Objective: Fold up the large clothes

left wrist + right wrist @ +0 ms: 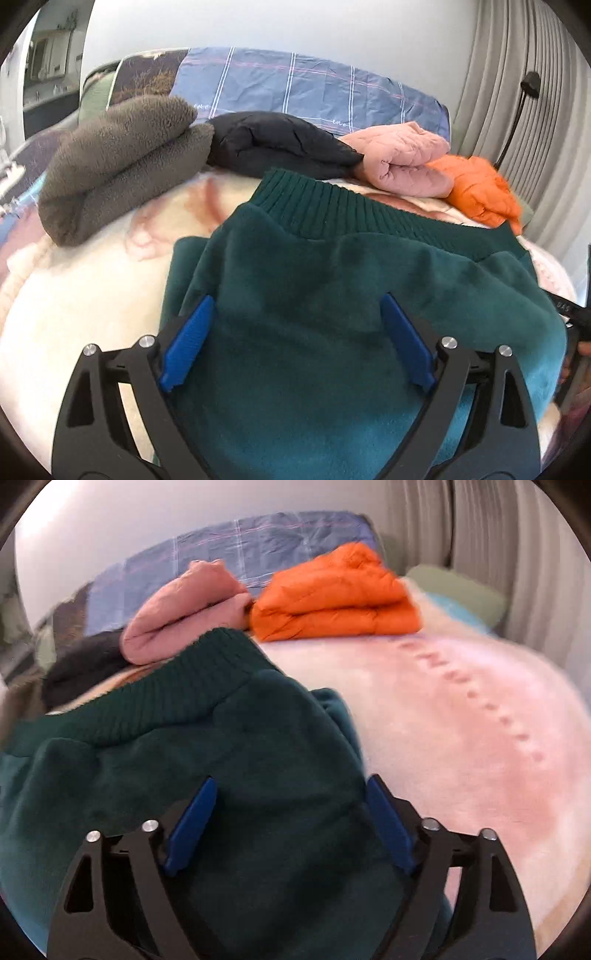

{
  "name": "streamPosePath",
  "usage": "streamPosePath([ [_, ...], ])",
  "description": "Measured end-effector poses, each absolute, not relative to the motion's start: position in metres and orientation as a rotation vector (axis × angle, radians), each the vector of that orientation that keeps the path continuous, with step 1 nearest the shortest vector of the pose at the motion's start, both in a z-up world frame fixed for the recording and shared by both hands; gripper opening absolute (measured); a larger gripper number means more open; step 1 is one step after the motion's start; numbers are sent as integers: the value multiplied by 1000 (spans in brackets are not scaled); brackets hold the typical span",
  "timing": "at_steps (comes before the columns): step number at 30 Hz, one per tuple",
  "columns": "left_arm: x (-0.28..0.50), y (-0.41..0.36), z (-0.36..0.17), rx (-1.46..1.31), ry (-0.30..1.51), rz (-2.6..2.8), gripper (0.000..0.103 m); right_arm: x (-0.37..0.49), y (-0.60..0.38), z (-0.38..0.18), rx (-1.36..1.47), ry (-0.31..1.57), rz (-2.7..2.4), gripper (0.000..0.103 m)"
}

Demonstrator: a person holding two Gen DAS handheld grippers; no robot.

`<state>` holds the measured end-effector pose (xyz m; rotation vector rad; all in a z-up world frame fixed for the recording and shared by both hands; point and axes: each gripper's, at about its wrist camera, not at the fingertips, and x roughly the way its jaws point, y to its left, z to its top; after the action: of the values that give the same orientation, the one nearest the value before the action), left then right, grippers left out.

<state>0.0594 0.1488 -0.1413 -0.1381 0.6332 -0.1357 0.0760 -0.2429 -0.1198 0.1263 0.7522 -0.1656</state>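
A dark green fleece garment [332, 295] with a ribbed knit band [351, 210] lies folded on a pale fluffy blanket [92, 295] on a bed. My left gripper [297, 301] hovers over its left part with blue pads [188, 339] spread wide, nothing pinched between them. In the right wrist view the same green garment [184, 775] fills the lower left, ribbed band [166, 701] at its far edge. My right gripper [290, 782] stands open over its right edge, blue pads [192, 823] apart and not pressing the cloth.
Folded clothes line the far side: a grey fleece [122, 162], a black jacket [273, 144], a pink quilted piece [402, 158] and an orange puffer [336, 598]. A blue checked pillow [295, 85] lies behind them. Pleated curtains [524, 92] hang at right.
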Motion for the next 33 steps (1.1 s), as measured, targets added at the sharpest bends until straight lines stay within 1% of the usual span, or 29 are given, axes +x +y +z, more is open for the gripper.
streamPosePath([
  [3, 61, 145, -141, -117, 633, -128, 93, 82, -246, -123, 157, 768, -166, 89],
  [7, 57, 148, -143, -128, 626, -134, 93, 79, -258, -121, 219, 774, -142, 89],
  [11, 55, 147, -144, -129, 625, -135, 93, 64, -257, -106, 234, 777, -167, 89],
  [16, 55, 146, -144, -127, 624, -134, 93, 39, -229, -71, 261, 715, -54, 88],
  [18, 55, 146, -144, -126, 624, -134, 93, 28, -209, -57, 254, 686, 64, 87],
  [22, 56, 145, -144, -129, 622, -137, 93, 9, -157, -43, 148, 651, 230, 87],
  [25, 55, 145, -143, -134, 619, -141, 93, 4, -123, -56, 98, 701, 362, 86],
  [27, 55, 145, -144, -137, 618, -144, 93, 15, -103, -88, 31, 795, 341, 88],
  [29, 55, 144, -144, -139, 616, -154, 93, 11, -89, -108, -84, 728, 297, 94],
  [30, 54, 145, -145, -139, 616, -155, 93, 6, -80, -112, -152, 698, 273, 94],
  [33, 53, 146, -145, -143, 614, -160, 93, 9, -85, -106, -95, 732, 285, 94],
])
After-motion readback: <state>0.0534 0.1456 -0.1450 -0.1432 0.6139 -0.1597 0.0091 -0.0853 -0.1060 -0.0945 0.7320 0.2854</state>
